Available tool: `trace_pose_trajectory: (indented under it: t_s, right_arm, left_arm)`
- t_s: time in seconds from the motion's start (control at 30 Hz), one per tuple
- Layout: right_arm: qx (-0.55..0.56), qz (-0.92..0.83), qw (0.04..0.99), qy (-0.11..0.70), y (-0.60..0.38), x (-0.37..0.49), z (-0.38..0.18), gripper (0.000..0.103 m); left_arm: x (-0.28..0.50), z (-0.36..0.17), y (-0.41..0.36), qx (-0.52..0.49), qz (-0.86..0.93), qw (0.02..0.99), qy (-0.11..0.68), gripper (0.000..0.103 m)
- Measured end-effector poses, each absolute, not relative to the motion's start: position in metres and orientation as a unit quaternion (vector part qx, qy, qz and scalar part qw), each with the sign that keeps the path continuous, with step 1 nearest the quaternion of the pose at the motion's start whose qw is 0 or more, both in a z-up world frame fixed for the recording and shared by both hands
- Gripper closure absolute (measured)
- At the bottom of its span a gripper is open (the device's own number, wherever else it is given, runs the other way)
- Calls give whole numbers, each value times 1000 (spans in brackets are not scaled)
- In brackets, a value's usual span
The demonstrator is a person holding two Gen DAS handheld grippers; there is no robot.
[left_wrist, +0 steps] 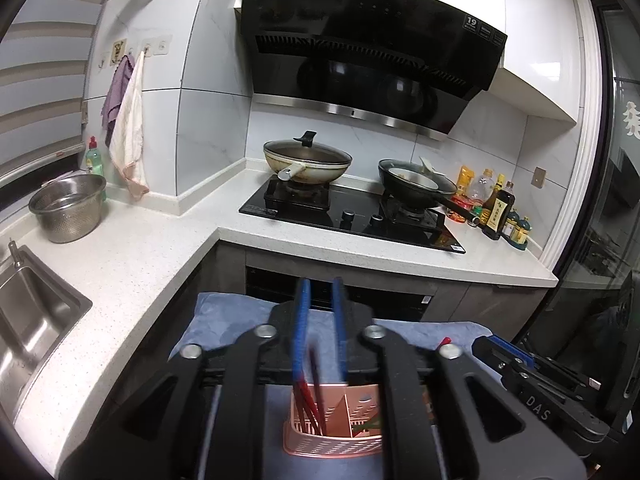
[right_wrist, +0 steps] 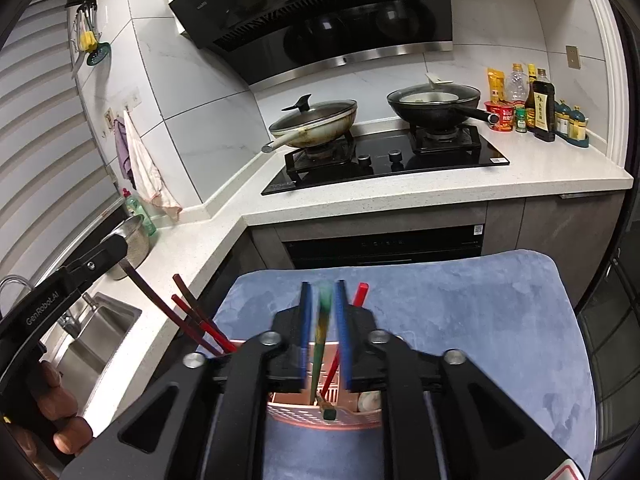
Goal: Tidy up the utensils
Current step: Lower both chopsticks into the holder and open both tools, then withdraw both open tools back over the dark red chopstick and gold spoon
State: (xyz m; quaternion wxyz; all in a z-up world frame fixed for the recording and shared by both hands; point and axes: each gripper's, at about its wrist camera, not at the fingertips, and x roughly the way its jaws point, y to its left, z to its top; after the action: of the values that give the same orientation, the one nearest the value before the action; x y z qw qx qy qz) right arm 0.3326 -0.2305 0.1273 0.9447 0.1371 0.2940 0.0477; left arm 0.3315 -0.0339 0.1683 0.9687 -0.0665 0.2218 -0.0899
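Note:
A pink slotted utensil holder (left_wrist: pixel 332 428) stands on a blue towel (left_wrist: pixel 224 320); it also shows in the right wrist view (right_wrist: pixel 320 410). My left gripper (left_wrist: pixel 320 292) hangs over it with its blue fingers a little apart, and several red and dark chopsticks (left_wrist: pixel 310 396) stand in the holder's left compartment below them. My right gripper (right_wrist: pixel 323 292) has a blurred green chopstick (right_wrist: pixel 322 328) between its fingers, its lower end in the holder. A red chopstick (right_wrist: pixel 358 300) leans beside it. More red chopsticks (right_wrist: pixel 200 320) lean at the holder's left.
The white counter (left_wrist: pixel 132 260) wraps around a steel sink (left_wrist: pixel 28 312) and a colander (left_wrist: pixel 68 208). A black hob (left_wrist: pixel 352 216) carries a lidded wok (left_wrist: pixel 308 160) and a black pan (left_wrist: pixel 416 184). Sauce bottles (left_wrist: pixel 496 204) stand at the right.

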Motion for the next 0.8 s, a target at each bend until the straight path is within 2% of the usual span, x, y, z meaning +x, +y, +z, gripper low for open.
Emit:
trace_pose_trajectory:
  t_s: [0.03,0.07,0.37,0.6,0.67,0.8]
  right_arm:
    - [138,48,944,295,-231,332,128,84]
    - [138,47,944,295,-231,332,128,83]
    - [133,52,947,288,-230,315,137,81]
    - [122,55,949,286,-226,287,138,74]
    - [121,57,948,289,-225,277,136,74]
    - [104,53,949,293,-220,248,130,74]
  left_arm:
    - [331,168,-33,-71,-88,968,222,74]
    - [330,168,-31,-76,-91,968,220,73]
    - [319,168,-30,-72,-93,967,225,70]
    - [295,164,-27,-64,-93,966,233,69]
    - [284,159,-25,-60,-91,966,235,63]
    - [261,149,-24,-37,-83,967,238,62]
